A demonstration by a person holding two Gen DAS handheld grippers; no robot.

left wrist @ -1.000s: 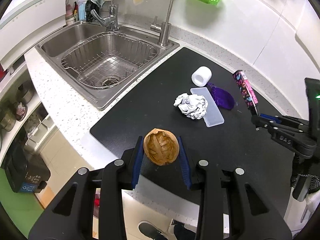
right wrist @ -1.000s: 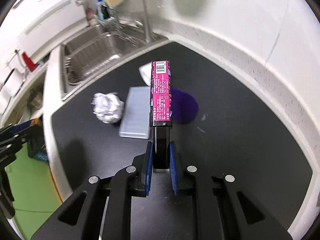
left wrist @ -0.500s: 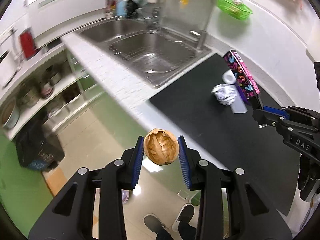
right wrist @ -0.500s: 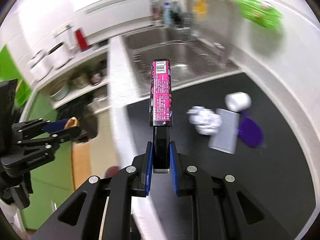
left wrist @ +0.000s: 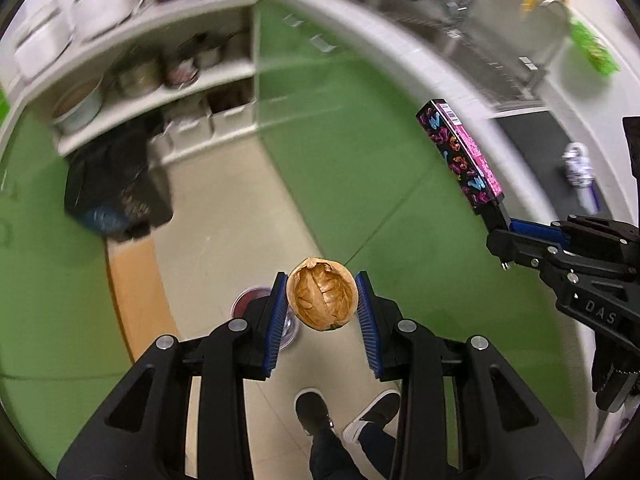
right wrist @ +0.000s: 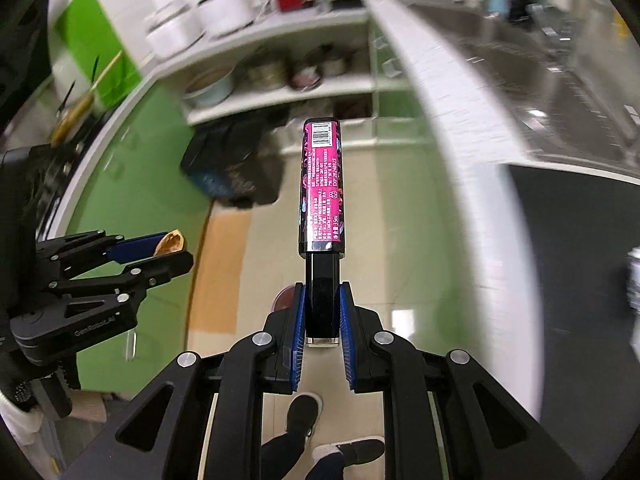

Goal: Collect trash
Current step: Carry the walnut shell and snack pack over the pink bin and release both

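My left gripper (left wrist: 322, 304) is shut on a crumpled brown paper ball (left wrist: 322, 300) and holds it above the floor. It also shows at the left of the right wrist view (right wrist: 168, 246). My right gripper (right wrist: 322, 314) is shut on the black end of a pink and black tube (right wrist: 322, 188), which points forward. The tube (left wrist: 460, 156) and the right gripper (left wrist: 500, 220) show at the right of the left wrist view. A black trash bin with a bag (left wrist: 116, 188) stands on the floor by the shelves; it also shows in the right wrist view (right wrist: 236, 168).
The white counter edge (right wrist: 460, 120) and black mat (right wrist: 580, 220) run along the right, with crumpled white trash (left wrist: 576, 164) on the mat. Shelves with pots (left wrist: 140, 72) stand behind the bin. A round red-lidded container (left wrist: 250, 300) sits on the floor. The person's shoes (left wrist: 316, 412) are below.
Both grippers have swung left, away from the counter and sink, out over the floor toward the shelves and bin. Each still holds its item.
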